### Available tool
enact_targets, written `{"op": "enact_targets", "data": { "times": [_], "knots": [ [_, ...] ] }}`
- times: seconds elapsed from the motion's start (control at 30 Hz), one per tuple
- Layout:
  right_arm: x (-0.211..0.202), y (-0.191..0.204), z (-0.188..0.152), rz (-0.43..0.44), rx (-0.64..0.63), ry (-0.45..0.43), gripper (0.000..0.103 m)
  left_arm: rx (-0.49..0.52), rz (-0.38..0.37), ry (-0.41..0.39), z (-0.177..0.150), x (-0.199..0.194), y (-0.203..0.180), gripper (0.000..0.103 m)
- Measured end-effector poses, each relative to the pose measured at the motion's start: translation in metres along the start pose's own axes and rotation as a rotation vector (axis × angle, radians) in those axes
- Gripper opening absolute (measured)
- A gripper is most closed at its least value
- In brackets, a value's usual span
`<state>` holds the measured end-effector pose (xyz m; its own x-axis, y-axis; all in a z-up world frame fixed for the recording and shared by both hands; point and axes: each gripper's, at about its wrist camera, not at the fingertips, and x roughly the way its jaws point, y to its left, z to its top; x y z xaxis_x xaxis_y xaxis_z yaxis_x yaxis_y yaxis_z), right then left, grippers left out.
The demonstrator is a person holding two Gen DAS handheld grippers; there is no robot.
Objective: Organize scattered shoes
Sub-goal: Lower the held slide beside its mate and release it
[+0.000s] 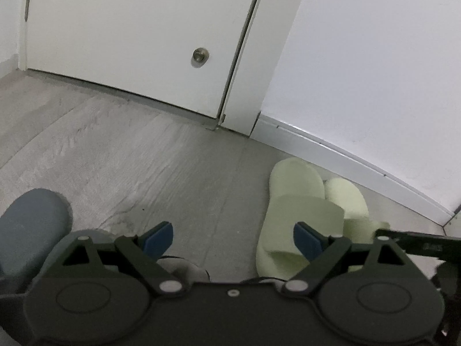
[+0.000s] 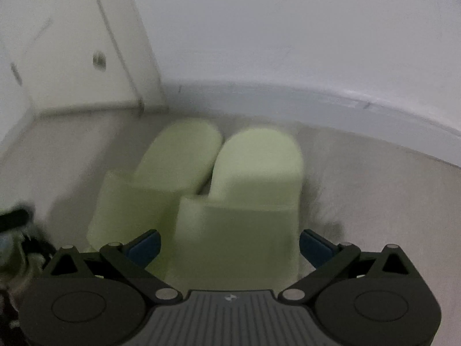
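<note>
So both grippers are wide apart and holding nothing. The left gripper (image 1: 233,240) hangs over bare grey floor (image 1: 161,173), blue pads (image 1: 158,239) spread with only floorboards between them. Just right of it sit the two pale green slippers (image 1: 296,216), side by side and touching, toes pointing away toward the white wall (image 1: 374,72) and its skirting board (image 1: 345,152). Far left of them is a white door (image 1: 138,34) with a small round knob (image 1: 200,56).

From the right wrist view, the right gripper (image 2: 229,246) is straight over the right slipper (image 2: 253,201), its strap sitting between the spread fingers, but the pads (image 2: 312,248) don't look like they're pressing on it. The left slipper (image 2: 149,190) is snug beside it. That view is pretty blurry.

Near left in the left view there's a blue-grey rounded thing (image 1: 31,227), can't tell what it is.
</note>
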<state>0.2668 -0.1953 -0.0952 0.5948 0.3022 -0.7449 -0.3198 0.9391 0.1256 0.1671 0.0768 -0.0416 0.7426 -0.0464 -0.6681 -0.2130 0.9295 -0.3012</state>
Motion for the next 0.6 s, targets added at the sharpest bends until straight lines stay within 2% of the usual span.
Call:
{"op": "enact_targets", "data": {
  "times": [0.1,0.23,0.3,0.43,0.6],
  "knots": [
    [-0.042,0.010,-0.015,-0.077,0.029,-0.079,0.102,-0.002,-0.013,-0.016,-0.003,-0.013,-0.002,0.091],
    [-0.084,0.024,-0.046,-0.041,0.102,-0.041,0.103,0.002,-0.032,-0.017,-0.008,-0.024,-0.006,0.091],
    [-0.092,0.033,-0.061,-0.033,0.107,-0.021,0.103,0.005,-0.044,-0.016,-0.011,-0.031,-0.007,0.091],
    [-0.086,0.052,-0.083,-0.062,0.060,0.046,0.101,0.022,-0.060,-0.019,-0.015,-0.045,-0.008,0.091],
    [-0.060,0.056,-0.079,-0.053,0.104,0.086,0.095,0.024,-0.059,-0.033,-0.020,-0.063,-0.001,0.091]
  ]
}}
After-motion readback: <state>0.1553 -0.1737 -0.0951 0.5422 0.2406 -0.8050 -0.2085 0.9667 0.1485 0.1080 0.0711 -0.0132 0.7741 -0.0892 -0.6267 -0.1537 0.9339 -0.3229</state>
